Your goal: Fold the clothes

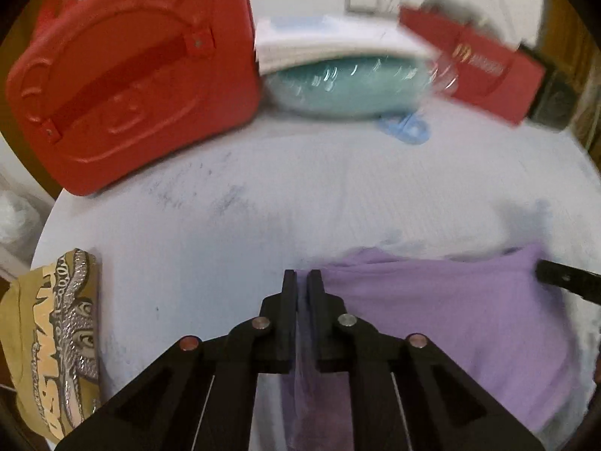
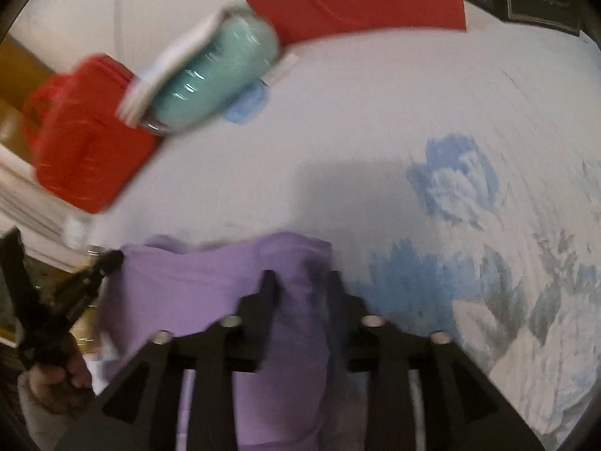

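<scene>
Left wrist view: left gripper (image 1: 302, 276) clenched on edge of purple garment (image 1: 450, 323), thin fabric pinched between its fingers. Garment lies on white bedspread (image 1: 225, 225). Red case (image 1: 131, 75) behind, tan printed shirt (image 1: 56, 338) at left.

Right wrist view, blurred: right gripper (image 2: 300, 282) released, fingers spread over same garment. Cloth likely light, limp, slippery; best pinched at hem or corner.

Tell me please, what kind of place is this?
Probably a bedroom at home: the work surface looks like a bed with a white sheet printed with blue flowers, and on it lie a purple cloth garment, a red moulded plastic case and a folded mustard printed shirt.
</scene>
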Demonstrator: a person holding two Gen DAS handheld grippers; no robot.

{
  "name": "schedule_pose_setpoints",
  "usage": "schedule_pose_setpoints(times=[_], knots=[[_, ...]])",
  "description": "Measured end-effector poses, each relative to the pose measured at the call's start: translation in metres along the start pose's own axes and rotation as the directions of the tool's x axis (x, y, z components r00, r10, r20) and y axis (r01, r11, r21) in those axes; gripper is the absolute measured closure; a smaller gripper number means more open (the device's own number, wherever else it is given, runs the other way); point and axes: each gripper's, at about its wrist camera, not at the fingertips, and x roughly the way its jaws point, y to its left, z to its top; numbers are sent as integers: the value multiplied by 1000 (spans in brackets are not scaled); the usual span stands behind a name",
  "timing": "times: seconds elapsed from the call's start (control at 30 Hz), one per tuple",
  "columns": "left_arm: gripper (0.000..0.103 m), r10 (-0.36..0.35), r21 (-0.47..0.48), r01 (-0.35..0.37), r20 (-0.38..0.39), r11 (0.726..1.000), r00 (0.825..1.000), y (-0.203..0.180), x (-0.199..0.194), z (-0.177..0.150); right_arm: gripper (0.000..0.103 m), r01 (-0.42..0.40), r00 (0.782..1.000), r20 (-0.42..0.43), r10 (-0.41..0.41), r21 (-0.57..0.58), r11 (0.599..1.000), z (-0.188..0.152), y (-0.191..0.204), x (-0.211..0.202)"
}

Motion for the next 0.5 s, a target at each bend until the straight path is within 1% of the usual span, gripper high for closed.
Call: schedule_pose_setpoints(times=[0.03, 0.07, 0.1, 0.13, 0.17, 0.2, 0.23, 0.3, 0.4, 0.47, 0.5], knots=[[96, 13, 0, -13, -33, 1000, 999, 0, 9, 1, 65, 15, 1000, 3, -15, 8, 1000, 0, -1, 2], [90, 13, -13, -14, -47, 1000, 999, 3, 9, 0, 65, 30, 1000, 5, -30, 16, 999, 1, -3, 4], [76, -2, -34, 1, -37, 999, 999, 7, 2, -1, 65, 26, 999, 32, -27, 16, 1000, 0, -3, -6], [64, -15, -52, 13, -23, 999, 1000, 11, -6, -3, 65, 18, 998, 55, -19, 19, 1000, -2, -3, -18], [41, -30, -73, 29, -7, 997, 1000, 16, -17, -7, 65, 6, 998, 69, -7, 16, 1000, -5, -4, -30], [36, -53, -97, 53, 10, 994, 999, 21, -28, -13, 65, -7, 997, 81, 6, 13, 1000, -9, -4, -42], [36, -76, -113, 77, 14, 991, 997, 24, -36, -19, 65, -20, 997, 77, 20, 4, 1000, -14, -3, -51], [36, -124, -127, 122, -2, 984, 992, 27, -49, -35, 65, -21, 999, 48, 22, -18, 1000, -28, -3, -61], [36, -177, -116, 175, -10, 978, 984, 18, -59, -57, 67, -23, 1000, 8, 24, -43, 999, -47, -1, -65], [36, -190, -93, 187, -22, 978, 982, 8, -56, -64, 80, -36, 999, -12, 35, -51, 998, -57, 3, -62], [45, -191, -81, 188, -29, 979, 981, 2, -53, -67, 85, -49, 999, -14, 49, -63, 997, -61, 8, -61]])
